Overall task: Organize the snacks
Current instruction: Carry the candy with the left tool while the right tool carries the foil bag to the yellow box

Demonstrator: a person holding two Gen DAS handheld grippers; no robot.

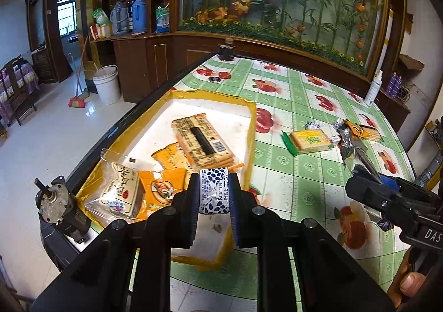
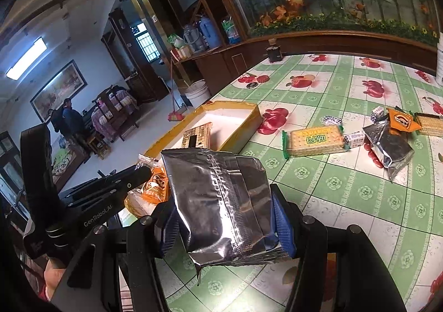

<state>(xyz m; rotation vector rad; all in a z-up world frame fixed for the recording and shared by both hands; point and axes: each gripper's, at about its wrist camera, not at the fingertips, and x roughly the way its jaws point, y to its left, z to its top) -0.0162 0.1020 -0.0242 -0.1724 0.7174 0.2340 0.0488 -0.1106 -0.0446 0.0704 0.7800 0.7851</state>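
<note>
Grippers first, nearest you. Your left gripper pinches a small blue-and-white patterned snack packet between its pads, above the near end of the yellow-rimmed box. Your right gripper clamps a silver foil pouch on both sides, just right of the box. Box contents: one clear-wrapped cracker stack, orange sachets, one clear-bagged cake. Loose on the green fruit-print tablecloth, farther right: a green-wrapped biscuit pack, a second silver pouch, an orange packet, small patterned candies. Far table edge: a dark jar.
</note>
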